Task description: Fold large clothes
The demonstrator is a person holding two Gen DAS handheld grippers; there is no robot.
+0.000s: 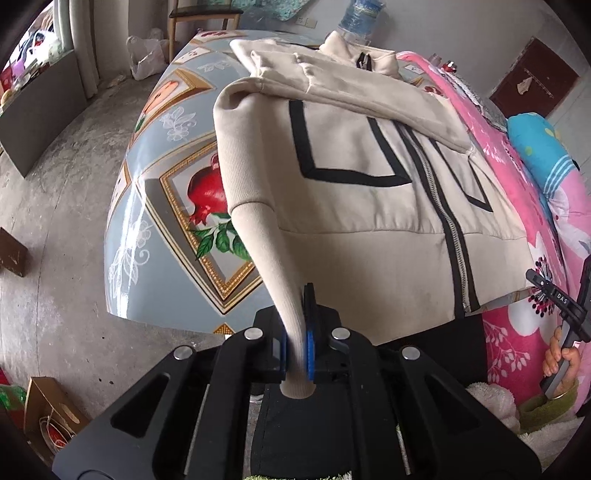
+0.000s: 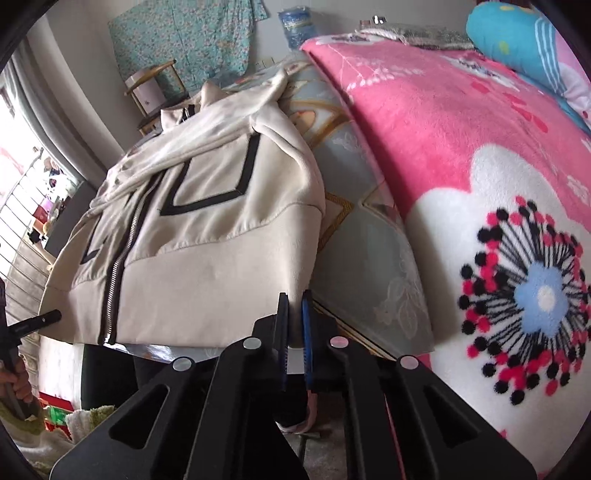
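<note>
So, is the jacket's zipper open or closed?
Closed, as far as visible. On the jacket the zipper joins both front panels from the hem up to where a sleeve folded across the chest covers it; higher up, cannot tell.

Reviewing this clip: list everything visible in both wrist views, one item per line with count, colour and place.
zip-up jacket: one, cream with black trim, flat on the table, sleeves folded across the chest
table: one, grey-blue cloth with pomegranate print, under the jacket
blanket: one, pink with flower pattern, beside the table
pillow: one, blue, on the blanket's far end
water bottle: one, blue, behind the table
wooden chair: one, brown, by the far wall
plastic bag: one, whitish, on the floor near the chair
cardboard box: one, brown, on the floor
left claw: shut on the jacket's hem corner
right claw: shut on the opposite hem corner
</note>
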